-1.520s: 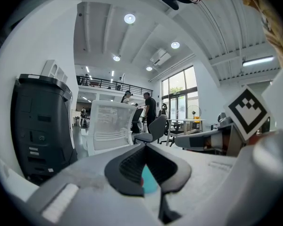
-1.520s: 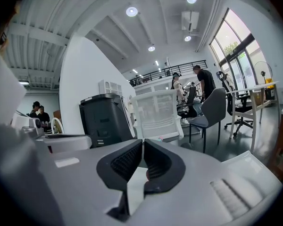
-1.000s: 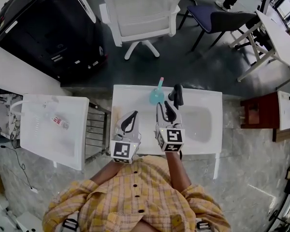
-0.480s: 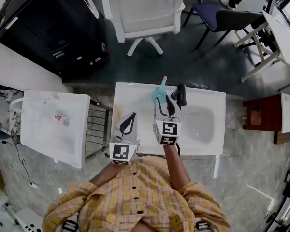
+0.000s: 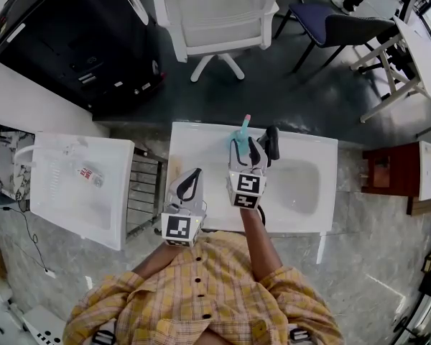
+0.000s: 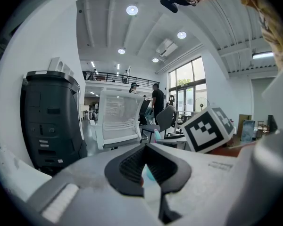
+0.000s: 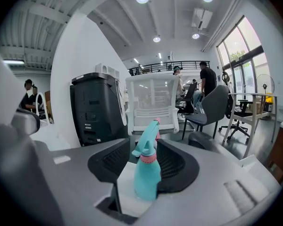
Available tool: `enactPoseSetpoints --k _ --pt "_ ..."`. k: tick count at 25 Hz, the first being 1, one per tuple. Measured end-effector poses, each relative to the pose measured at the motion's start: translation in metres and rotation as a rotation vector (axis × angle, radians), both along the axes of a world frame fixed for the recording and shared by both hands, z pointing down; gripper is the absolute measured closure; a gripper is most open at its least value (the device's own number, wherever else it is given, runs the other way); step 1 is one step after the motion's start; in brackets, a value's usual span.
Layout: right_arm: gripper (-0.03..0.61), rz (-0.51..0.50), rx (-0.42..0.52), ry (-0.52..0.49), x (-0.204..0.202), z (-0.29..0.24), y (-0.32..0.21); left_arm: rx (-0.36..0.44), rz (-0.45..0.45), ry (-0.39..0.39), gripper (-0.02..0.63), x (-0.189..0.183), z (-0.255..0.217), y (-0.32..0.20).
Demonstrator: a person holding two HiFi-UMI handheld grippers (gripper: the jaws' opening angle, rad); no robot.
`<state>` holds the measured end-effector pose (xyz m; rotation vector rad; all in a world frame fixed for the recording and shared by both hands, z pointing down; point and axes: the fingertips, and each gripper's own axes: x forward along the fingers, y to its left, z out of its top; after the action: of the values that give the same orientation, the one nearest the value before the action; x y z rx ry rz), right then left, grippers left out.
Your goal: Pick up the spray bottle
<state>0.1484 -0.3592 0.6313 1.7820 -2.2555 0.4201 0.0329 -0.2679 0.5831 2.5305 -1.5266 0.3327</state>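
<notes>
Grey left gripper [image 5: 190, 184], nearest, at the white table's [image 5: 302, 192] near edge: jaws together, nothing held, idle. Right gripper [image 7: 145, 141], further in: jaws have just been opening and now stand wide, bottle [image 7: 147, 173] between them, right pad at or just beside its body, left pad apart, no squeeze yet. Step judged: closing for the pick. Advice: centre the jaws on the body below the collar, hold the gripper steady, close evenly so the nearer pad does not push the bottle over; rounded plastic may slip. Bottle: teal, upright, pink collar, pink-tipped nozzle, trigger head aimed away; stands by the table's far edge, about mid-width. Beyond: white chair [image 5: 215, 13].
</notes>
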Motion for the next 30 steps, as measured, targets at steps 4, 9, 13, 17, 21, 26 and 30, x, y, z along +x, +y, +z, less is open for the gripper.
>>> enactPoseSetpoints --k 4,9,13,17,21,26,30 --pt "0.411 -0.001 -0.006 0.019 -0.003 0.003 -0.004 0.001 -0.015 -0.005 0.615 -0.004 -0.001 0.0" --pt "0.411 0.033 -0.031 0.046 -0.003 0.01 -0.016 0.002 -0.025 -0.007 0.615 -0.01 -0.002 -0.002" --pt "0.416 0.054 -0.064 0.052 0.0 0.017 -0.022 0.0 -0.026 -0.003 0.614 -0.012 0.0 -0.002" --pt "0.464 0.058 -0.062 0.075 0.002 0.016 -0.021 -0.001 -0.019 0.006 0.615 -0.01 0.001 -0.003" --pt "0.495 0.068 -0.057 0.093 0.006 0.017 -0.019 0.002 -0.014 0.005 0.615 -0.009 0.001 -0.002" --pt "0.491 0.066 -0.056 0.102 0.006 0.016 -0.02 0.002 -0.014 0.007 0.615 -0.011 0.001 -0.003" --pt "0.489 0.064 -0.059 0.096 0.007 0.015 -0.017 0.005 -0.015 0.01 0.615 -0.011 0.0 -0.001"
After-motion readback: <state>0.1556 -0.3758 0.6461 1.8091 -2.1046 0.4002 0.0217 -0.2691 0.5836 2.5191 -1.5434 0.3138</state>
